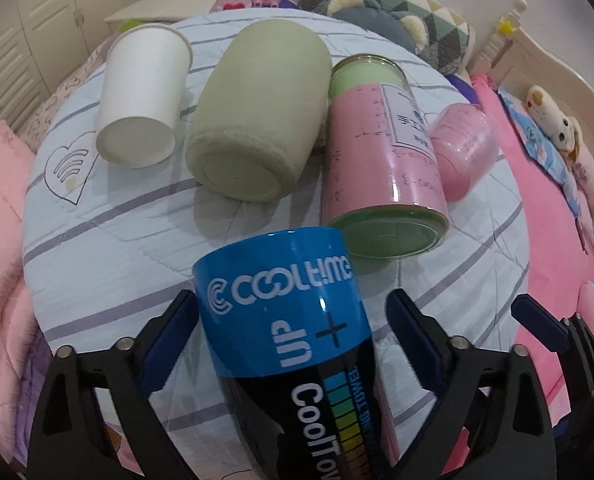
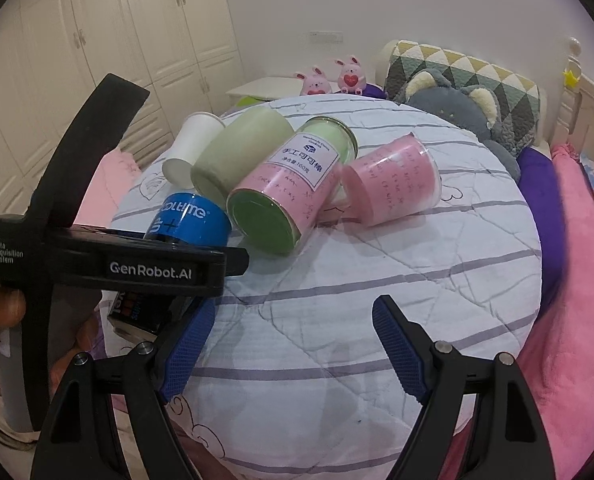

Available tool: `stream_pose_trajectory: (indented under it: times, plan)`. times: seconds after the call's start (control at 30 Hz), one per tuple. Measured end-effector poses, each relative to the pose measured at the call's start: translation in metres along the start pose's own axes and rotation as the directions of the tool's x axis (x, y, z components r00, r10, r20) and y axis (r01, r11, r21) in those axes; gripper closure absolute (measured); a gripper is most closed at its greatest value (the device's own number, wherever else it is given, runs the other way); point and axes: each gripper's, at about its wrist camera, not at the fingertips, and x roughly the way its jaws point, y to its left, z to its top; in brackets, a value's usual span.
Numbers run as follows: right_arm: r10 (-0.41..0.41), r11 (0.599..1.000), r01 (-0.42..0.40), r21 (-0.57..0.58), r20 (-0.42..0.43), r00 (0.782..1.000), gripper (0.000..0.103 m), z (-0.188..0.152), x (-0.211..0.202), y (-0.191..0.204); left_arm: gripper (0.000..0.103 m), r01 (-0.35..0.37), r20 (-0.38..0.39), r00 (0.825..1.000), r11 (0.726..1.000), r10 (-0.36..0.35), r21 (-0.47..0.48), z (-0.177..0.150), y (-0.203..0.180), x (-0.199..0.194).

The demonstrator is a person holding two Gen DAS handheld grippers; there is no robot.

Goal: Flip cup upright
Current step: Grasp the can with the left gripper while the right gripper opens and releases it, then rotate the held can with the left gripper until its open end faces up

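Several cups lie on their sides on a round white quilted cushion [image 1: 97, 240]. A blue and black "CoolTime" can [image 1: 285, 304] lies between the fingers of my left gripper [image 1: 293, 320]; the jaws stand open around it with a gap at the right pad. Beyond it lie a white paper cup [image 1: 141, 96], a pale green cup [image 1: 253, 120], a pink and green jar [image 1: 381, 152] and a small pink cup [image 1: 461, 152]. My right gripper [image 2: 289, 344] is open and empty over the cushion [image 2: 337, 300], right of the blue can [image 2: 189, 224]. The pink cup [image 2: 393, 180] lies ahead.
The cushion sits on a pink bed [image 1: 557, 280]. Plush toys [image 1: 561, 136] and pillows [image 1: 397, 12] line the headboard side. White wardrobes [image 2: 97, 60] stand at the left. The left gripper's body [image 2: 97, 256] fills the right wrist view's left side.
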Motion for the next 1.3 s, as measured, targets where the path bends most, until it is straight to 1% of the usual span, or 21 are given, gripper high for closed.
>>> stream_pose_trajectory:
  times: [0.07, 0.2, 0.3, 0.33, 0.37, 0.7, 0.73, 0.77, 0.8, 0.83, 0.97, 1.1, 1.3]
  plan:
    - [-0.002, 1.000, 0.002, 0.002, 0.000, 1.000, 0.020, 0.000, 0.000, -0.001, 0.010, 0.004, 0.000, 1.000, 1.000, -0.004, 0.003, 0.000, 0.001, 0.000]
    - [0.004, 1.000, -0.004, 0.013, 0.003, 1.000, 0.020, 0.000, 0.000, -0.002, 0.010, -0.025, 0.033, 0.999, 1.000, 0.025, 0.010, 0.000, -0.003, -0.004]
    - [0.014, 1.000, -0.014, 0.013, 0.005, 1.000, 0.020, 0.001, 0.000, -0.003, 0.010, -0.025, 0.049, 0.999, 1.000, 0.024, 0.008, 0.001, -0.003, -0.006]
    - [0.014, 1.000, -0.015, 0.012, 0.005, 1.000, 0.020, 0.001, 0.000, -0.003, 0.011, -0.025, 0.048, 0.999, 1.000, 0.024, 0.009, 0.001, -0.003, -0.006]
    - [0.015, 1.000, -0.015, 0.009, 0.003, 1.000, 0.020, 0.001, 0.001, -0.002, 0.014, -0.023, 0.048, 0.999, 1.000, 0.023, 0.011, 0.002, -0.003, -0.006]
    - [0.027, 1.000, -0.027, -0.002, -0.003, 1.000, 0.020, 0.000, 0.003, 0.000, 0.015, -0.038, 0.061, 0.997, 0.999, 0.036, 0.029, 0.003, -0.008, -0.006]
    - [0.027, 1.000, -0.027, -0.002, -0.003, 1.000, 0.020, 0.000, 0.003, 0.001, 0.017, -0.041, 0.063, 0.997, 0.999, 0.039, 0.031, 0.002, -0.009, -0.006]
    - [0.024, 1.000, -0.024, -0.003, 0.000, 1.000, 0.020, 0.000, 0.003, 0.001, 0.024, -0.043, 0.067, 0.997, 0.999, 0.040, 0.033, 0.002, -0.010, -0.006]
    - [0.025, 1.000, -0.025, -0.004, 0.001, 1.000, 0.020, -0.001, 0.003, 0.000, 0.029, -0.050, 0.075, 0.996, 0.998, 0.046, 0.040, 0.002, -0.010, -0.007]
    - [0.027, 1.000, -0.027, -0.002, 0.002, 1.000, 0.020, -0.001, 0.003, 0.000, 0.030, -0.054, 0.073, 0.996, 0.997, 0.051, 0.047, 0.002, -0.011, -0.007]
    - [0.026, 1.000, -0.026, -0.005, 0.002, 1.000, 0.020, -0.001, 0.003, 0.001, 0.030, -0.051, 0.079, 0.996, 0.997, 0.047, 0.049, 0.002, -0.010, -0.008]
    - [0.036, 0.999, -0.036, -0.010, 0.001, 0.999, 0.020, -0.001, 0.004, 0.003, 0.030, -0.048, 0.100, 0.994, 0.997, 0.042, 0.062, 0.000, -0.011, -0.010]
    - [0.048, 0.999, -0.048, -0.020, -0.006, 0.999, 0.020, -0.003, 0.006, 0.008, 0.031, -0.047, 0.170, 0.985, 0.996, 0.034, 0.074, -0.004, -0.012, -0.026]
